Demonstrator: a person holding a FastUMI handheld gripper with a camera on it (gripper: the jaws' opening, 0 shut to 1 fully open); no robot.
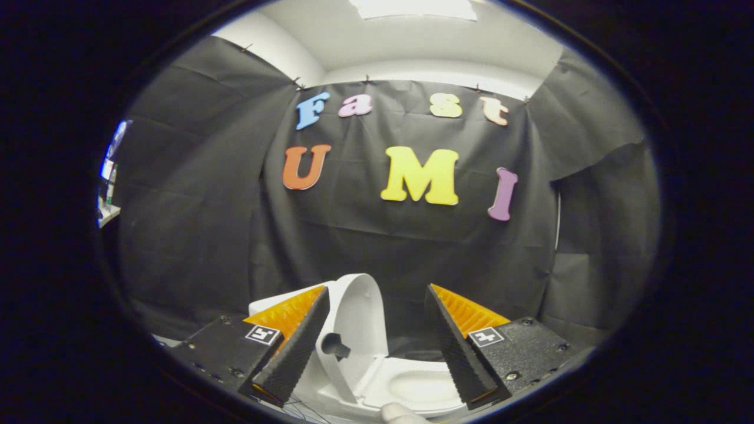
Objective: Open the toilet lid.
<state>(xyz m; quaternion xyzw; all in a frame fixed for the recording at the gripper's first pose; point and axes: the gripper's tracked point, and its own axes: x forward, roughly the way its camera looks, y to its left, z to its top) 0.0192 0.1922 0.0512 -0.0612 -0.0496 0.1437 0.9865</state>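
Small square black-and-white marker tags (263, 334) sit on the gripper's blocks, their pattern not readable as writing. The white oval plastic toilet lid (360, 330) stands raised, nearly upright with its long axis vertical, leaning against the white tank (277, 303), just ahead of the left finger. The gripper (377, 344) is spread wide and holds nothing, with the white toilet seat and bowl (421, 386) between its fingers.

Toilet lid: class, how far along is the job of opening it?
Done: the white plastic toilet lid stands raised nearly upright, leaving the white seat and bowl uncovered. In hand: nothing; the gripper is open, its fingers spread either side of the lid without touching it. Left: seemingly little beyond drawing the gripper away.
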